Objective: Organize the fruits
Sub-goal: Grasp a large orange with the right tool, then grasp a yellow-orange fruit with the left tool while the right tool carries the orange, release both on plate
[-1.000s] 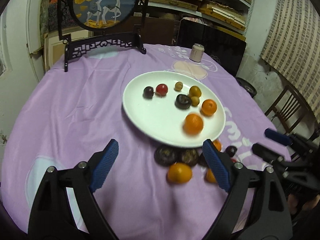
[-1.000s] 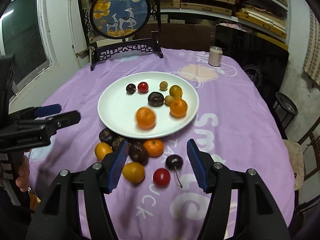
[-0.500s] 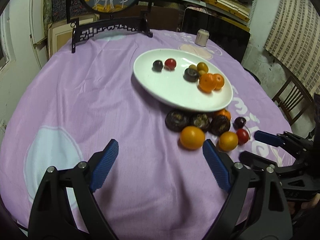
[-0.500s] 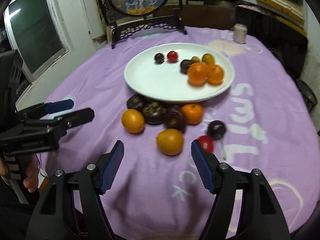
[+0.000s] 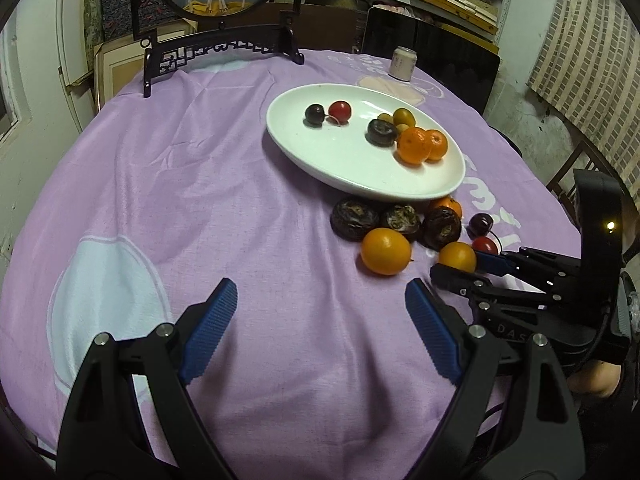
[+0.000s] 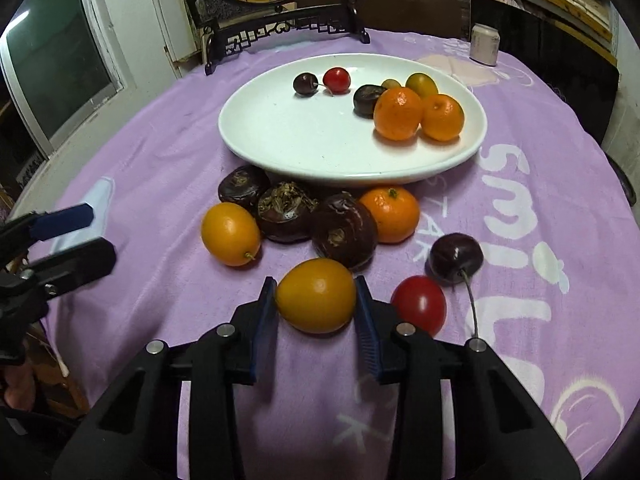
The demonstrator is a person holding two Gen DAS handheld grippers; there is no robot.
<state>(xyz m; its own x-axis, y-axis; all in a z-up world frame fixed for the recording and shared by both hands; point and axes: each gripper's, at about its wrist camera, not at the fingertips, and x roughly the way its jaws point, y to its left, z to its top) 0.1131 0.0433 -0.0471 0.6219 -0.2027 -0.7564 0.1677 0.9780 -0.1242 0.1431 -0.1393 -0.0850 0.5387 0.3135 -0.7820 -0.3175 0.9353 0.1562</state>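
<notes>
Right gripper [image 6: 316,300], pads touching a yellow fruit [image 6: 316,295] just before the plate [image 6: 280,152]: grip gently, lift clear of the neighbouring cherry tomato [image 6: 419,304]; left gripper [image 5: 320,316] wide open, empty.

A round table is covered by a purple cloth [image 6: 540,184] printed with white lettering and pale patches. A white oval plate [image 6: 304,148] is set on the cloth toward the far half. A black carved stand [image 6: 280,30] holding a round painted panel is positioned at the far edge, and a small pale can [image 6: 484,44] is placed at the far right. Loose fruit is laid directly on the cloth at the plate's near rim: three dark wrinkled fruits [image 6: 286,212], a mandarin [image 6: 390,214], two yellow-orange oval fruits [image 6: 230,234], a dark cherry [image 6: 456,258] and a red cherry tomato [image 6: 420,304].
</notes>
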